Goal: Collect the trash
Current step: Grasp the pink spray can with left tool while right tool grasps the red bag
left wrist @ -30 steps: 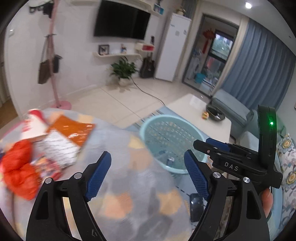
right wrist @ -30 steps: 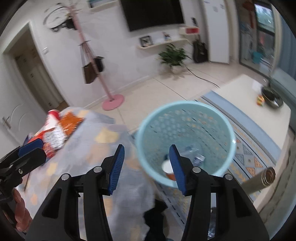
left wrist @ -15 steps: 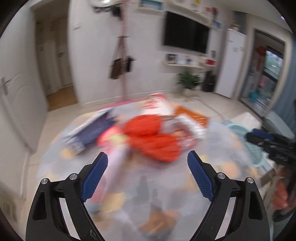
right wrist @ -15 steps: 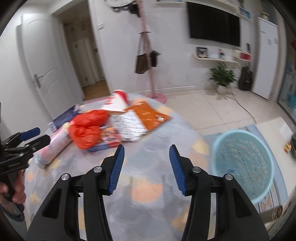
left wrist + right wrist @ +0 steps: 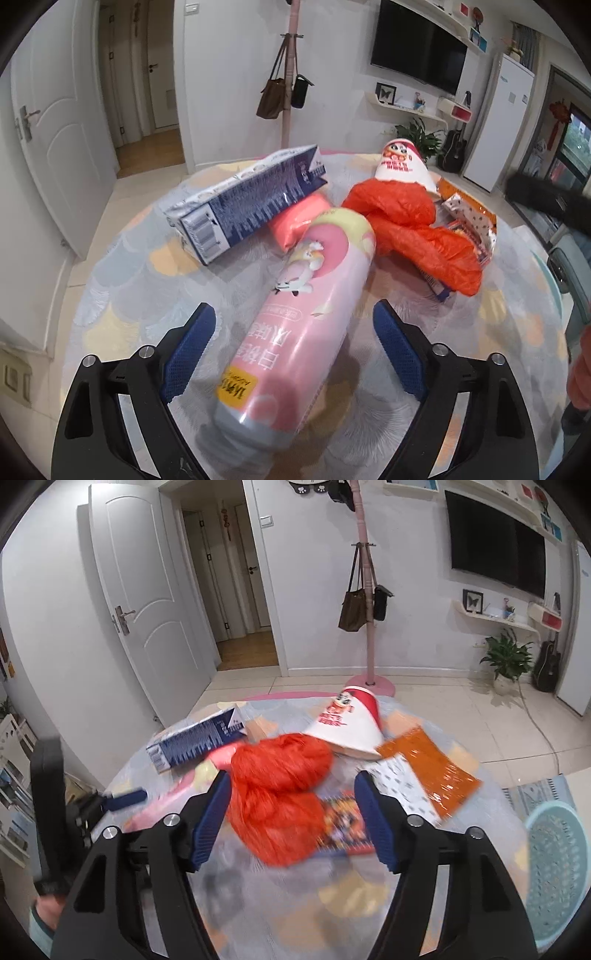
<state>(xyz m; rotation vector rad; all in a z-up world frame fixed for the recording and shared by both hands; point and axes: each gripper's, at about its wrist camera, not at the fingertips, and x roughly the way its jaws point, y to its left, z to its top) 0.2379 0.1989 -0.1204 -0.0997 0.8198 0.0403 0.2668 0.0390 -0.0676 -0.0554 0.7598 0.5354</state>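
A pink canister (image 5: pixel 306 306) lies on its side on the round table (image 5: pixel 147 295), between the fingers of my left gripper (image 5: pixel 293 347). The jaws are closing slightly and the pads stand apart from it. My right gripper (image 5: pixel 293 819) hovers over a crumpled orange-red plastic bag (image 5: pixel 280 797), its jaws opening with the bag between them, not gripped. Beside the bag lie a blue and white carton (image 5: pixel 195 742), a red and white paper cup (image 5: pixel 347 727) and an orange wrapper (image 5: pixel 428 771). The same bag (image 5: pixel 406 229), carton (image 5: pixel 243 206) and cup (image 5: pixel 402 166) show in the left wrist view.
A teal plastic basket (image 5: pixel 557 871) stands on the floor beyond the table's right edge. A colourful flat packet (image 5: pixel 347 827) lies under the bag. A pink coat stand (image 5: pixel 365 609) with bags and a potted plant (image 5: pixel 506 661) are behind the table.
Both views have swung left, from the basket to the trash on the table. The left gripper has come down over the pink canister. The right jaws have widened above the orange-red bag.
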